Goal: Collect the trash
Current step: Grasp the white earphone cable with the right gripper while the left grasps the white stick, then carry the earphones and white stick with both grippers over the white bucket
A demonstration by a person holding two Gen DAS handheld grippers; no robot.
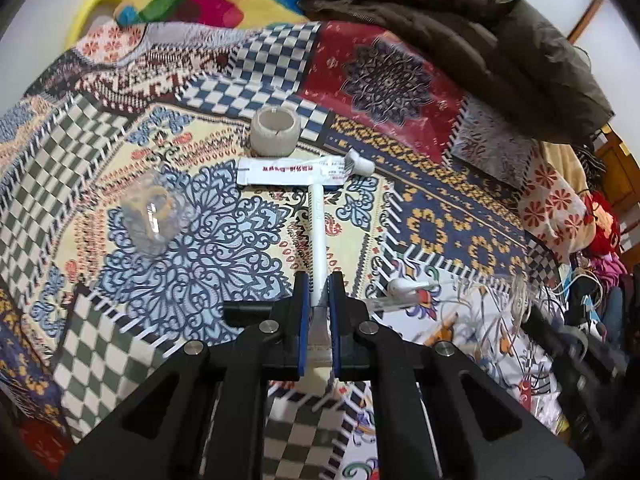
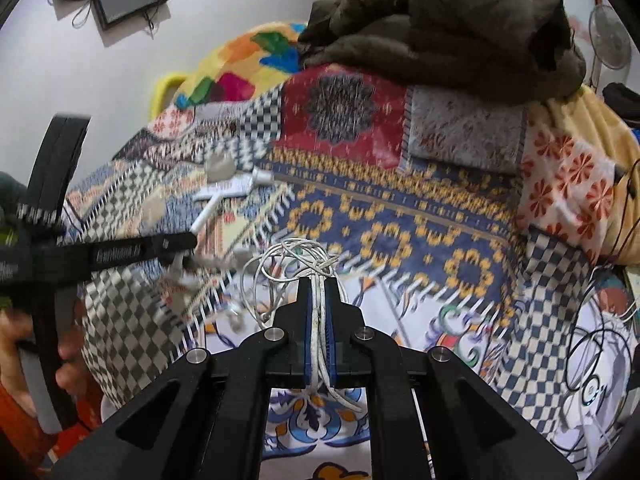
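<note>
My left gripper (image 1: 319, 280) is shut on a white plastic razor (image 1: 318, 236), holding it by the handle with its T-shaped head pointing away. Past it on the patterned bedspread lie a white tube (image 1: 304, 170), a tape roll (image 1: 275, 127) and a clear plastic cup (image 1: 154, 216). My right gripper (image 2: 319, 284) is shut on a tangled white cable (image 2: 292, 268) that loops out in front of the fingers. The left gripper (image 2: 176, 246) with the razor (image 2: 206, 214) shows at the left of the right wrist view, blurred.
A brown jacket (image 1: 460, 28) is heaped at the far side of the bed. A small white earbud-like piece (image 1: 404, 286) lies right of the left gripper. Cables and clutter (image 1: 580, 300) crowd the bed's right edge. A colourful pillow (image 2: 244, 68) lies by the wall.
</note>
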